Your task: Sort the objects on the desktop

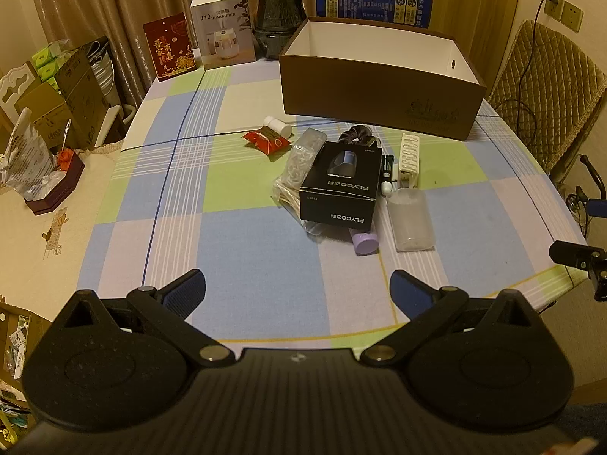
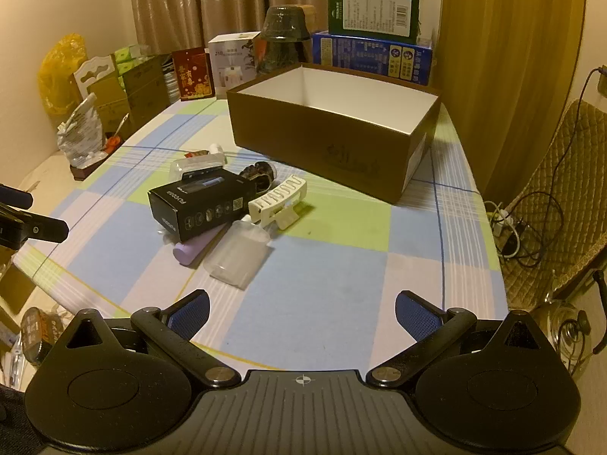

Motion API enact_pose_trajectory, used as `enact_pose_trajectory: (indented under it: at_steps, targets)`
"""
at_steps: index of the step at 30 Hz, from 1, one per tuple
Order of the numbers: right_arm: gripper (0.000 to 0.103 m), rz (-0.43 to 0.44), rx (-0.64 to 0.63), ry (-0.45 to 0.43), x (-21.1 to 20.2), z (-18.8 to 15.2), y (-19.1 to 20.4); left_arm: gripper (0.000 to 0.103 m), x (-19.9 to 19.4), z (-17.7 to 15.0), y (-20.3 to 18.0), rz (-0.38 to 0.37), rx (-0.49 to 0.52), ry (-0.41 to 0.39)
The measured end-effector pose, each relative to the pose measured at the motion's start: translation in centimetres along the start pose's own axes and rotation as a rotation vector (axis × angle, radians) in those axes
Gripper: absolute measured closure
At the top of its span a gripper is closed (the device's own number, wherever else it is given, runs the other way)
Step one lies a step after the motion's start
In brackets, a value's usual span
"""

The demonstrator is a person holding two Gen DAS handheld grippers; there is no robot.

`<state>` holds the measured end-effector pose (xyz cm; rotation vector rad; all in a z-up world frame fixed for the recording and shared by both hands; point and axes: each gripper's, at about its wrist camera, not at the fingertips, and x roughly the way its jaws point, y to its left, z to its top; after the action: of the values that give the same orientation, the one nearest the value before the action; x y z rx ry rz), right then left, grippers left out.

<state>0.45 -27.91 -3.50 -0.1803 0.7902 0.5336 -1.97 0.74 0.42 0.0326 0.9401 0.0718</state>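
Observation:
A pile of small items lies mid-table: a black FLYCO box, a lilac tube, a frosted clear case, a white hair claw, a red packet and a white bottle. Behind the pile stands an empty brown cardboard box with a white inside. My left gripper and right gripper both hover open over the near tablecloth, short of the pile, with nothing between their fingers.
Product boxes, a red card and a dark vase line the table's far edge. Cartons and bags crowd the left side. A quilted chair and cables stand to the right.

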Motion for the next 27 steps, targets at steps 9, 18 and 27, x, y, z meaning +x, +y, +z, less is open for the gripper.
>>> enact_pose_trajectory:
  at_steps: [9, 18, 27]
  targets:
    - [0.002, 0.004, -0.005, 0.005, 0.15, 0.11, 0.06, 0.001, 0.27, 0.04, -0.16, 0.000, 0.002, 0.009]
    - [0.002, 0.009, -0.006, 0.009, 0.48, 0.30, 0.29, 0.001, 0.48, 0.19, 0.06, -0.003, 0.006, 0.015]
    - [0.002, 0.011, -0.002, 0.015, 0.90, 0.43, 0.56, 0.001, 0.91, 0.40, 0.35, -0.008, 0.006, 0.025]
